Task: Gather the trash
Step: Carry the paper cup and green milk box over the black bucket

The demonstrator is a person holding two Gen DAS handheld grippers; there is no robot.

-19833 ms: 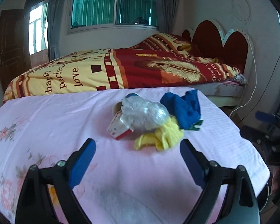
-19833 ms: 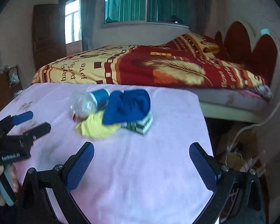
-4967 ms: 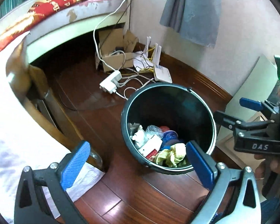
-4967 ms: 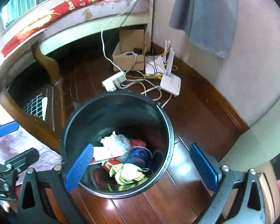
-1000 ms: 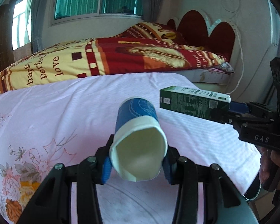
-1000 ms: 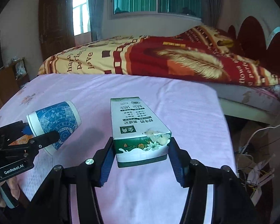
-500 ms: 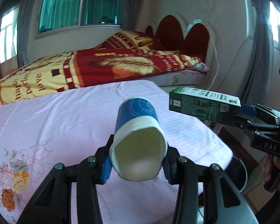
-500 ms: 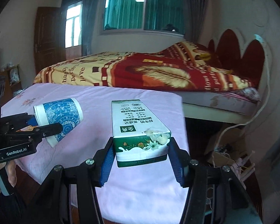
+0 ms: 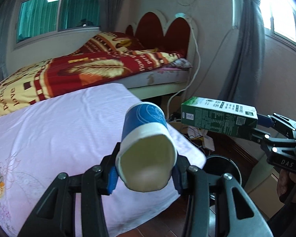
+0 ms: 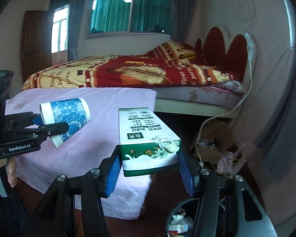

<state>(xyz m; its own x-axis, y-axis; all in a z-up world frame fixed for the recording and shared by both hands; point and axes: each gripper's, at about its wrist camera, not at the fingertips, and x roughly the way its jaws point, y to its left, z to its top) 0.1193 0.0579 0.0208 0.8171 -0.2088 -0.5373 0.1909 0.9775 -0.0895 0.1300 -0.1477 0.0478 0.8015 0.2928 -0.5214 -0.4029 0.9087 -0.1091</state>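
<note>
Both grippers are swinging off the pink-sheeted worktop [image 9: 49, 122] toward the trash bin [image 10: 179, 215]; left gripper [image 9: 146, 174] fingers are clamping the blue paper cup [image 9: 146, 138], right gripper [image 10: 150, 174] fingers are squeezing the green milk carton [image 10: 146, 138], both aloft

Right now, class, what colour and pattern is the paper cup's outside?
Blue with pale circular motifs and a white rim band on the paper cup; clearest in the right wrist view.

dim daylight from the windows [image 10: 130, 9], right-hand glare, fisheye bending and dark corners, slight motion blur.
</note>
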